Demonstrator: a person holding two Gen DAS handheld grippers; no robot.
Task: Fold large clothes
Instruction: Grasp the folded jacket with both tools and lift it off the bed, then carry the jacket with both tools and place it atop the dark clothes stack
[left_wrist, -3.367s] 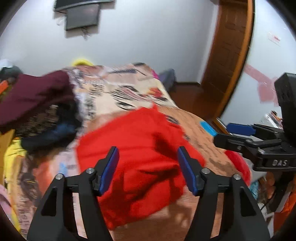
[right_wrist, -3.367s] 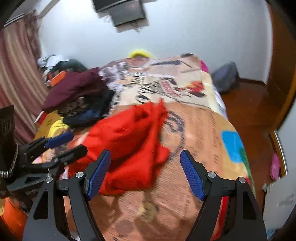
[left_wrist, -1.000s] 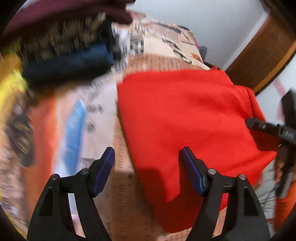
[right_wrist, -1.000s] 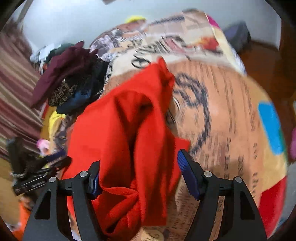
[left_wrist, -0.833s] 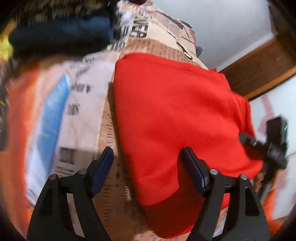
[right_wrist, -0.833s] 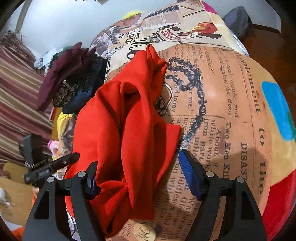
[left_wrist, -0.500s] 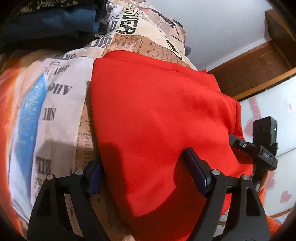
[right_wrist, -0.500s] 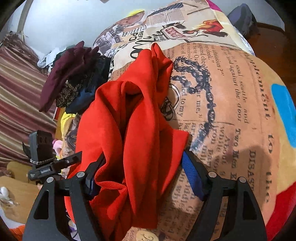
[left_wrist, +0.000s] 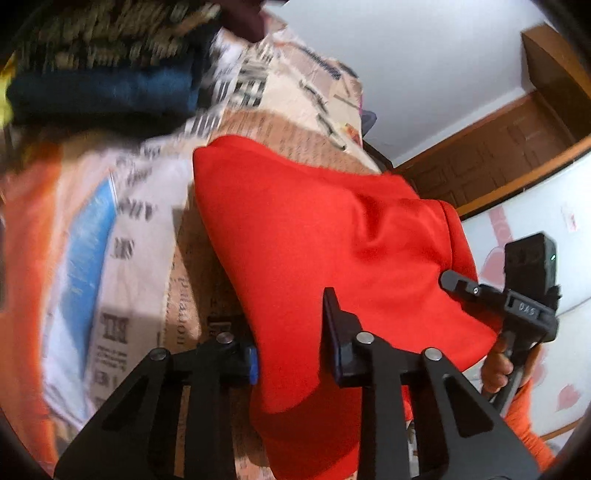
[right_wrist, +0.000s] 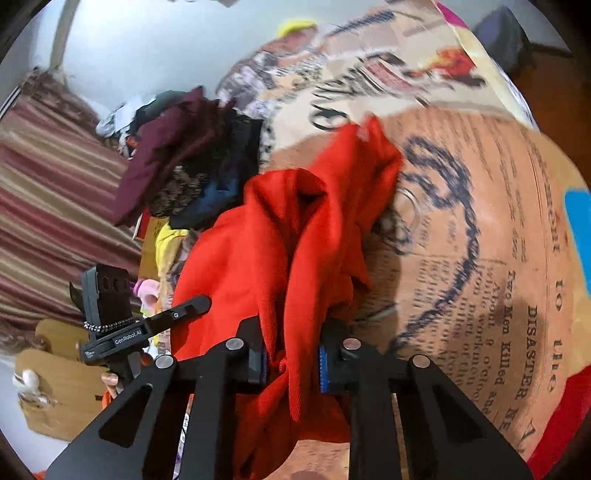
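Matt red cloth garment (left_wrist: 325, 229)

Garment (left_wrist: 325, 236): plain bright red, no print. Bedspread (right_wrist: 480, 229): tan and cream newspaper print, black lettering, black chain drawing, blue patch, red corner. Pile of clothes (right_wrist: 184, 166): maroon on top, black-and-gold pattern below, then navy; pattern blurred, perhaps floral. Left claw (left_wrist: 291, 349): black frame, blue pads. Right claw (right_wrist: 291, 363): black, blue pads. Curtain (right_wrist: 48, 206): maroon and tan stripes. Sleeve (left_wrist: 524, 428): orange. Wall (left_wrist: 424, 55): white. Door (left_wrist: 491, 147): brown wood.
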